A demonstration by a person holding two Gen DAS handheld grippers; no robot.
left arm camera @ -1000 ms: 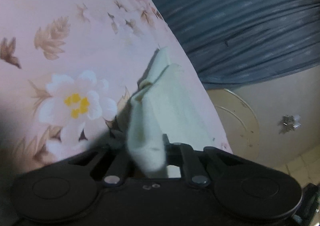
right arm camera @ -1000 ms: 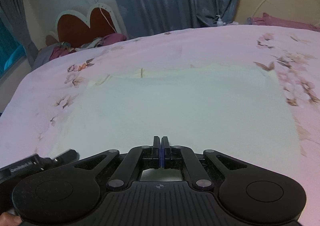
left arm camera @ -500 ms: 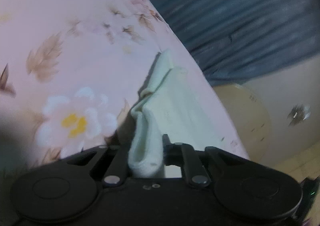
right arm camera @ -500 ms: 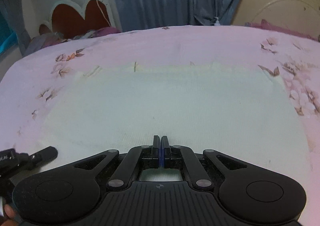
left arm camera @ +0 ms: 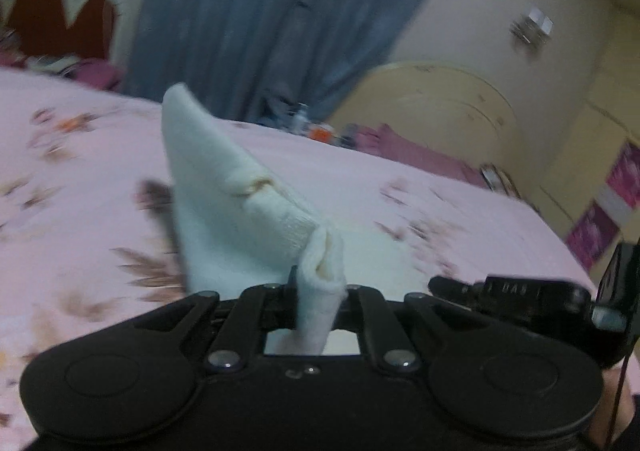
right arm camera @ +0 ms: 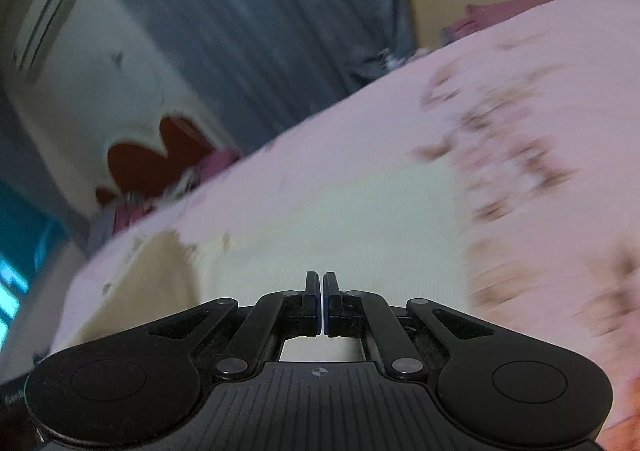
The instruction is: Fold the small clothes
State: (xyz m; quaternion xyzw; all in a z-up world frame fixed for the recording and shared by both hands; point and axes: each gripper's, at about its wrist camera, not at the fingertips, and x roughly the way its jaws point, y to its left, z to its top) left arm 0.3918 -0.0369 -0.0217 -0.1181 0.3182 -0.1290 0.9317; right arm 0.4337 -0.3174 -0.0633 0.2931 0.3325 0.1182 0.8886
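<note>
Both grippers clenched: left gripper (left arm camera: 318, 291) pinching white cloth (left arm camera: 224, 203), apparently over floral bedspread (left arm camera: 80, 219).

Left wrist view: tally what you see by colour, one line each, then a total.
White: 1, the white knit cloth garment
Pink: 1, the pink floral bedsheet
Blue-grey: 1, the blue-grey pleated curtain
Black: 2, left gripper, right gripper
Total: 5
</note>
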